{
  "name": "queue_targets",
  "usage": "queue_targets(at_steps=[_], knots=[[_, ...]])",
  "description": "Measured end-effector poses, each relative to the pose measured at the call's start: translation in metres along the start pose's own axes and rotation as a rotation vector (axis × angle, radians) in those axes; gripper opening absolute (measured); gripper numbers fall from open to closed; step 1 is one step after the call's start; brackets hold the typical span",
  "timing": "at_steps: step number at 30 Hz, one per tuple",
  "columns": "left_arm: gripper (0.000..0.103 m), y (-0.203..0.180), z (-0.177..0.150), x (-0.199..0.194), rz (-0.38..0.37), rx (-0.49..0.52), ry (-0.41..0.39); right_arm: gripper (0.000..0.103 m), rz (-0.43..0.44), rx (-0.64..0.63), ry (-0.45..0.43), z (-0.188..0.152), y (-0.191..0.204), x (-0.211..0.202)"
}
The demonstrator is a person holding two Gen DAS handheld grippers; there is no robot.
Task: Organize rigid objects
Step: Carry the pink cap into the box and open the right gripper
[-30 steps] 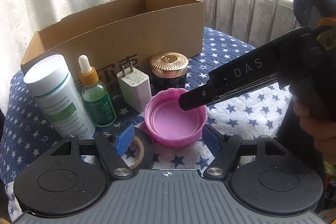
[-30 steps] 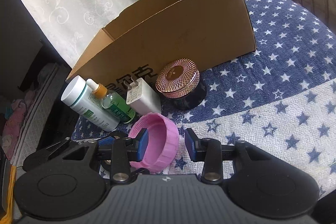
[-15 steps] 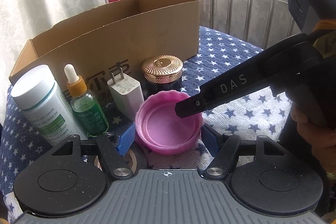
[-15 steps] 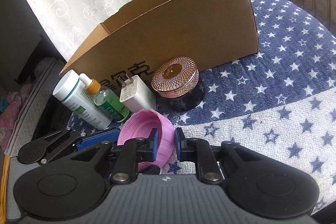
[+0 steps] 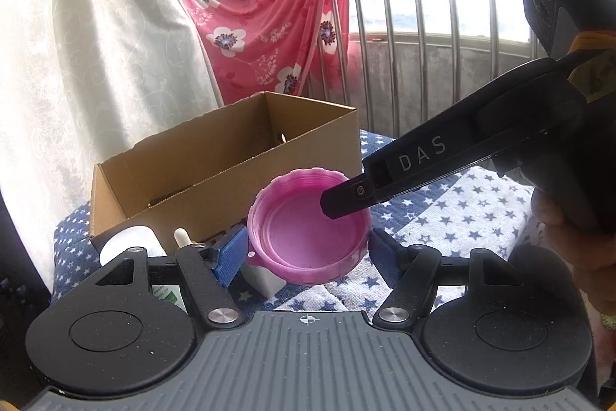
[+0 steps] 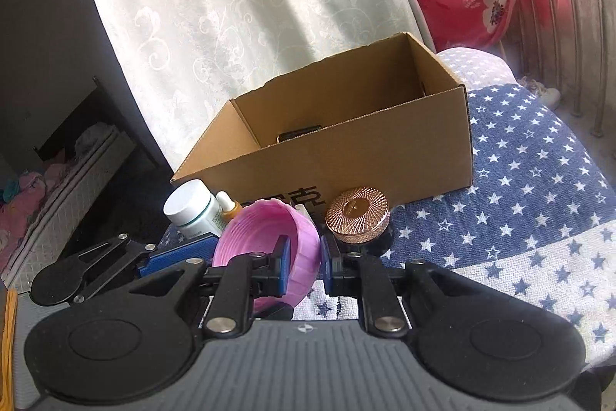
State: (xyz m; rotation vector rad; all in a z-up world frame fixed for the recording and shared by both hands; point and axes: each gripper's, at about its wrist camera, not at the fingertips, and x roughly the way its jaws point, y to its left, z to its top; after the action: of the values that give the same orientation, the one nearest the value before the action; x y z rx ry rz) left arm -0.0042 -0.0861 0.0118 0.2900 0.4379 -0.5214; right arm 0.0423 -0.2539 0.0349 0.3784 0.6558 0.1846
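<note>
Our left gripper (image 5: 308, 251) gapes wide, gripping nothing; just ahead of it our right gripper (image 6: 304, 259) pinches the pink lid's (image 6: 269, 249) wall, lifted clear of the star-patterned cloth (image 6: 539, 218); beyond stands the cardboard box (image 6: 346, 156).

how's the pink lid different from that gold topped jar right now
The pink lid is clamped at its rim by the right gripper, tilted, hollow side showing; the gold-topped jar stands upright on the star cloth, ungripped. The lid is plain ribbed plastic; the jar's top is shiny and patterned. Both are round and outside the cardboard box.
</note>
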Motion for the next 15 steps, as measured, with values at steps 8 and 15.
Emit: queue_targets(at_steps=[8,15], knots=[[0.069,0.022,0.023,-0.021,0.117,-0.041,-0.08,0.018,0.079,-0.121,-0.015,0.046,0.039,0.004],[0.069,0.061,0.038,-0.024,0.212,-0.083,-0.089,0.018,0.16,-0.208,0.032,0.084,0.079,0.037]])
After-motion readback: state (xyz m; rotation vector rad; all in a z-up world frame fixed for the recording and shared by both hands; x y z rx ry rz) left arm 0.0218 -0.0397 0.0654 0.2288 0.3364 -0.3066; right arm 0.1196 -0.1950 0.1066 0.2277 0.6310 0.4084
